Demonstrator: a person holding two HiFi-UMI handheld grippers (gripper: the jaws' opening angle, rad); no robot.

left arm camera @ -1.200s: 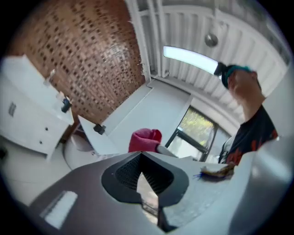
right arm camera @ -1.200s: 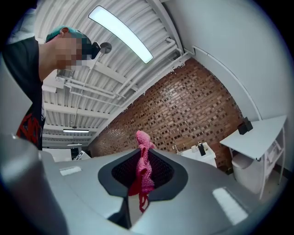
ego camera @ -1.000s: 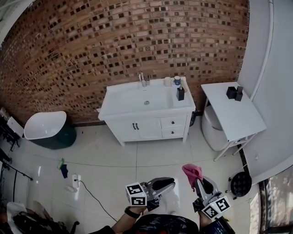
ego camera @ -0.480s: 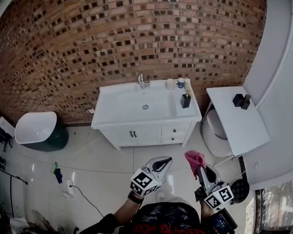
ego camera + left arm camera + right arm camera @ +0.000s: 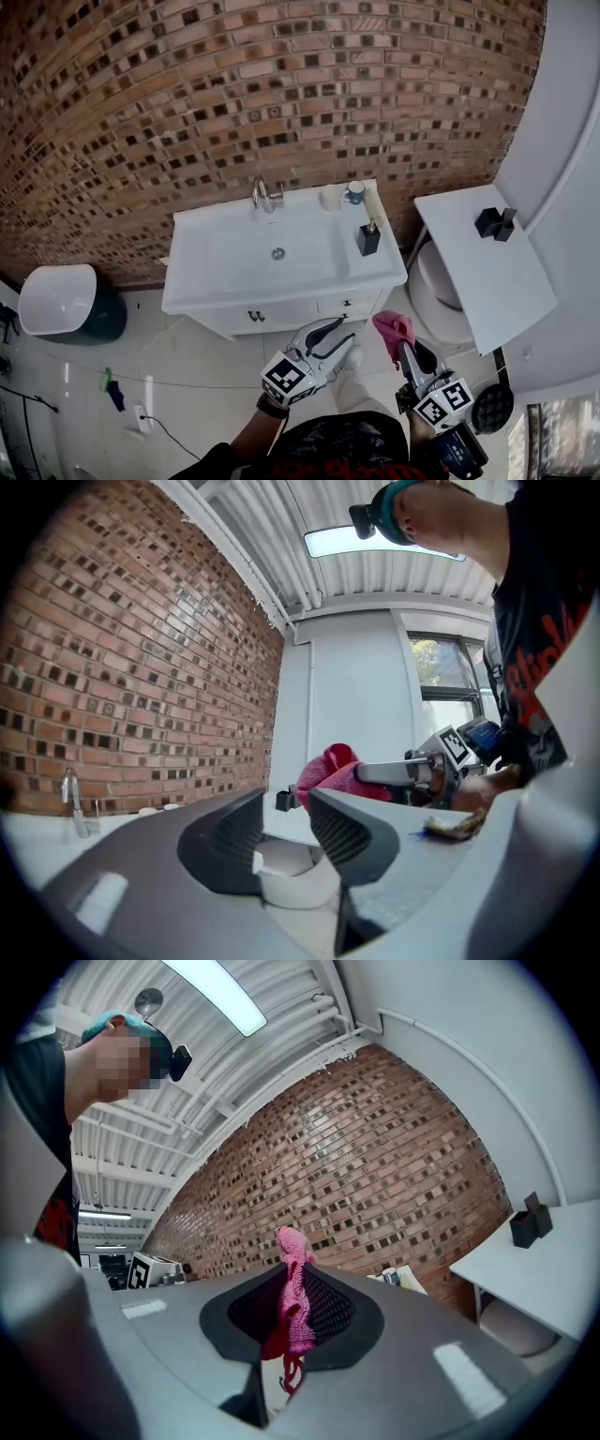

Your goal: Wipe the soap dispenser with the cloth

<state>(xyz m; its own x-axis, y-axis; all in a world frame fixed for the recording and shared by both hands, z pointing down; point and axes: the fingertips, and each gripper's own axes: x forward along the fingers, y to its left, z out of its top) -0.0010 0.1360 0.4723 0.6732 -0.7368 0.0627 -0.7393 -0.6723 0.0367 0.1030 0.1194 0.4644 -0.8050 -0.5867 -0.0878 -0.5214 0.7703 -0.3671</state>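
Observation:
The soap dispenser (image 5: 368, 238) is a small black bottle with a pump, upright on the right side of the white vanity top. A pink cloth (image 5: 394, 327) is bunched in my right gripper (image 5: 401, 345), which is shut on it short of the vanity front. In the right gripper view the cloth (image 5: 292, 1297) sticks up between the pads. My left gripper (image 5: 339, 328) is beside it on the left, its jaws opening with nothing between them. In the left gripper view the gap of the left gripper (image 5: 286, 803) is empty, and the cloth (image 5: 328, 771) shows beyond it.
The white vanity (image 5: 206, 291) holds a sink, a faucet (image 5: 262, 195) and cups (image 5: 342, 195) against the brick wall. A white side table (image 5: 487, 281) with black items (image 5: 494, 223) stands to the right, a toilet (image 5: 436, 286) beneath it. A white basin (image 5: 56, 298) sits far left.
Both grippers and the head camera have moved forward towards the vanity, which now looks larger and closer. The left gripper has rolled and its jaws have parted. The cloth stays in the right gripper.

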